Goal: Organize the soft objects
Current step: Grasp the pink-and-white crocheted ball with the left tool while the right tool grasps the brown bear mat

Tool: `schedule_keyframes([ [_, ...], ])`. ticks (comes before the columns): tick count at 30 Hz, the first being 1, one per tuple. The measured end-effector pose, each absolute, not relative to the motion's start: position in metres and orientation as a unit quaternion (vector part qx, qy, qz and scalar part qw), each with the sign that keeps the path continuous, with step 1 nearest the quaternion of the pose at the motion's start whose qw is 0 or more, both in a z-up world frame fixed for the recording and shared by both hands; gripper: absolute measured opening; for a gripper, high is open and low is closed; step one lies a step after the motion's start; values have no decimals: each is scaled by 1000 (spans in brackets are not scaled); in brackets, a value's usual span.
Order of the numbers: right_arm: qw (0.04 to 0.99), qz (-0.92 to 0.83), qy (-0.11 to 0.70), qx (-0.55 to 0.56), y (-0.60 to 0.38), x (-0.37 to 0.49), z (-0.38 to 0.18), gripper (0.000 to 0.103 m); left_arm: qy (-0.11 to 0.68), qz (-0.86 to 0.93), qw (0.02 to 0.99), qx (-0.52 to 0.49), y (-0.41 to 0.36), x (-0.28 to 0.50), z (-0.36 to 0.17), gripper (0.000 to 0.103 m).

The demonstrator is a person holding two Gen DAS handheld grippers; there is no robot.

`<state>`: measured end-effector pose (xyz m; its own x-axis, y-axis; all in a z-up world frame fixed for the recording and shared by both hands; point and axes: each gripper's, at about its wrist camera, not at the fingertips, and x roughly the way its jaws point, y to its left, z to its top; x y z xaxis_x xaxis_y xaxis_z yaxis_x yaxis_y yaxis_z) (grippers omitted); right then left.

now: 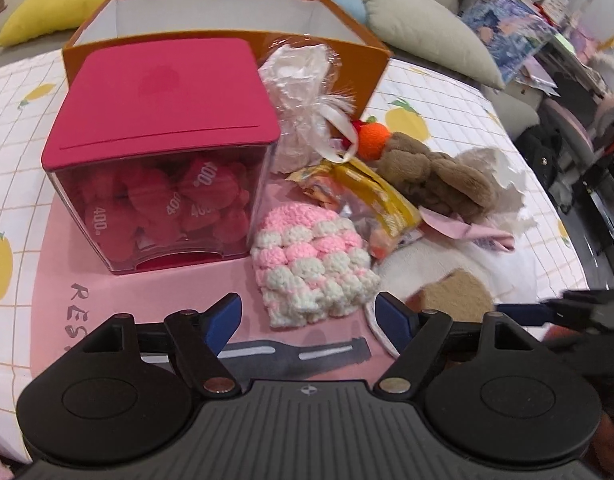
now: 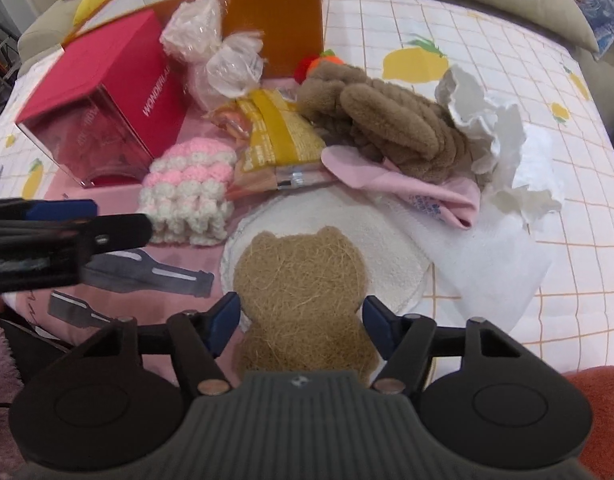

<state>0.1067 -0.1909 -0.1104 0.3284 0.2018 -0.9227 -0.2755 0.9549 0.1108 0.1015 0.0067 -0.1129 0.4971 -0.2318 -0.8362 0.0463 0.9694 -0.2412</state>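
Two grippers over the pile: left gripper (image 1: pixel 309 314) wide open, empty, near crochet piece (image 1: pixel 313 266); right gripper (image 2: pixel 301 318) partly open, straddling bear-shaped pad (image 2: pixel 303 288), pads not clearly pressing.

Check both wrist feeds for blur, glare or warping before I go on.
Left wrist view: strong fisheye bending at the edges, the right gripper smeared at the right edge, the crochet piece sharp. Right wrist view: the bear-shaped pad crisp, glare on the cellophane bag, and the left gripper blurred at the left edge.
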Motion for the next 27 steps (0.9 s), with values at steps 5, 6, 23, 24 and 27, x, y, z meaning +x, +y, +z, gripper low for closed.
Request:
schedule_keyframes([
  [5,833,147,533,-16,-191,106,-91,66,496,-73,858,-115,9,111,-122,89],
  [6,837,145,527,-16,-190,108,-89,66,497,-69,857,-121,9,113,-124,89],
  [23,838,122,531,-37,-174,129,-122,67,505,-68,848,-145,7,126,-147,59],
  [24,839,123,530,-36,-173,129,-122,69,504,-68,851,-134,4,126,-145,57],
  [27,838,130,529,-25,-176,126,-119,73,496,-69,858,-115,0,124,-142,45],
])
